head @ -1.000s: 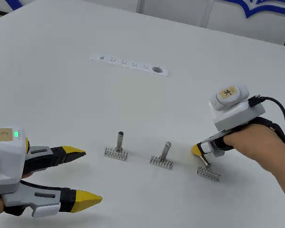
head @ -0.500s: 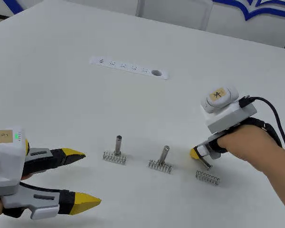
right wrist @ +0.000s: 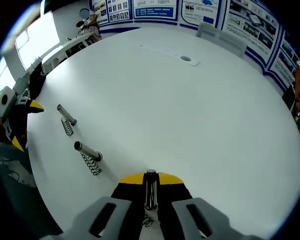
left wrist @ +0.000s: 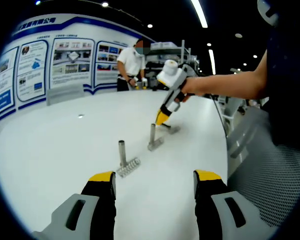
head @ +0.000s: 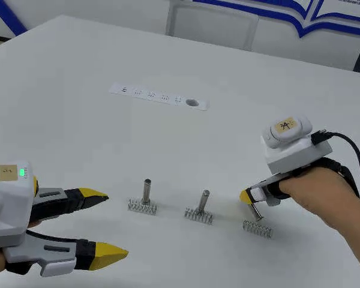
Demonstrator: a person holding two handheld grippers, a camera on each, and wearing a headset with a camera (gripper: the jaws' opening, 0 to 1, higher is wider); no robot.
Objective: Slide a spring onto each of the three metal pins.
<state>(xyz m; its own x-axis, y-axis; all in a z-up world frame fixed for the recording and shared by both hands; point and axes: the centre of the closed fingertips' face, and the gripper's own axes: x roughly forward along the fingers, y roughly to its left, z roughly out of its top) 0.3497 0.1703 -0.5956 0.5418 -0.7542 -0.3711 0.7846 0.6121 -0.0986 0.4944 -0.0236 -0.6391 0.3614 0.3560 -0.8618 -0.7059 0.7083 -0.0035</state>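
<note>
The right gripper (head: 247,195) pinches the rightmost pin (right wrist: 150,190), its spring (head: 256,228) lying on the table (head: 78,132) just beside. The left gripper (head: 113,224) gapes wide by the table's near edge, left of two upright pins (head: 147,190).

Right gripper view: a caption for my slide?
Right gripper clamps one metal pin; two more pins wait, springs beside them.
</note>
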